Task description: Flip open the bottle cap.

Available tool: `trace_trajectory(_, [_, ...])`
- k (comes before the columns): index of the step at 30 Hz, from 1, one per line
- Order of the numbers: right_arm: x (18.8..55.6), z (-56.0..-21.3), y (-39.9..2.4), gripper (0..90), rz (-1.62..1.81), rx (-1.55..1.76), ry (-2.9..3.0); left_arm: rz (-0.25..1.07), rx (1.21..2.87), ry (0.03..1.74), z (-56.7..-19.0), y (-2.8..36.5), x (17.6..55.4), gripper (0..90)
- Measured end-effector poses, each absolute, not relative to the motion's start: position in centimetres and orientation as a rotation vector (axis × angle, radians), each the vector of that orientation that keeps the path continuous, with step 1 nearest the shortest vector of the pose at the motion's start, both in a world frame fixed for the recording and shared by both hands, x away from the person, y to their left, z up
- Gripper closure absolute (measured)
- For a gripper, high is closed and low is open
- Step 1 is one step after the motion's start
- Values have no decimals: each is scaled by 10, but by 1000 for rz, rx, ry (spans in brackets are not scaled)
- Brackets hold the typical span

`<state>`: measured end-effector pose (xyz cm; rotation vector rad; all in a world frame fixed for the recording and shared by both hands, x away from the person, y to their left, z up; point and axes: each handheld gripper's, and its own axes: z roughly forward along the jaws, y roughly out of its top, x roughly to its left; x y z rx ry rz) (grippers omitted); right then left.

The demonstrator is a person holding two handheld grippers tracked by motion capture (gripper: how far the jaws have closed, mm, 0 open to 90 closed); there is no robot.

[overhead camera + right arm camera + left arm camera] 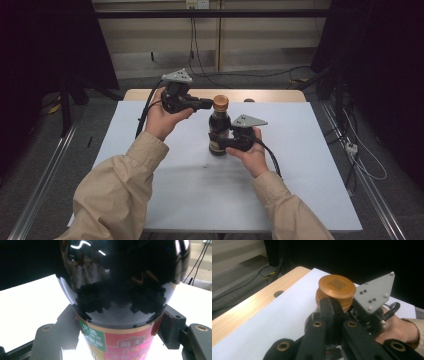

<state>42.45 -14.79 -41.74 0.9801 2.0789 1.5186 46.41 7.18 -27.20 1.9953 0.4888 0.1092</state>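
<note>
**Dark bottle gripped at its body, cap met from the side**

The right gripper clamped the lower body of the dark glass bottle with a red and green label, which stood upright on the white table sheet. Beyond it, the left gripper, jaws shut together, had its tips against the bottle's round orange plastic cap.

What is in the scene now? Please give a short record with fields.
thing: dark bottle with an orange cap, upright
surface: white sheet on a wooden table
right tool: shut on the bottle, at the label
left tool: shut, its tips at the cap
bottle label: red and green
</note>
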Motion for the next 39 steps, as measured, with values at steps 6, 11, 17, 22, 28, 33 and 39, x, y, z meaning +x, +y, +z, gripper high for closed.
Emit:
trace_trajectory(6, [425,-417,-148,313,1519,982,2082,88,1994,497,-271,71,465,900])
trace_trajectory(11, [425,-418,-150,314,1524,988,2083,54,1982,491,-269,70,465,900])
trace_trajectory(17, [422,-415,-129,312,1443,884,2095,119,1994,427,-235,46,454,900])
trace_trajectory(22, [424,-415,-134,312,1459,931,2088,140,2001,468,-234,62,456,900])
trace_trajectory(28, [426,-418,-142,312,1504,961,2073,124,2003,514,-250,81,460,900])
trace_trajectory(33, [425,-419,-144,311,1514,968,2070,102,2042,543,-267,80,466,900])
trace_trajectory(39, [425,-420,-145,312,1519,971,2069,99,2026,535,-268,73,468,900])
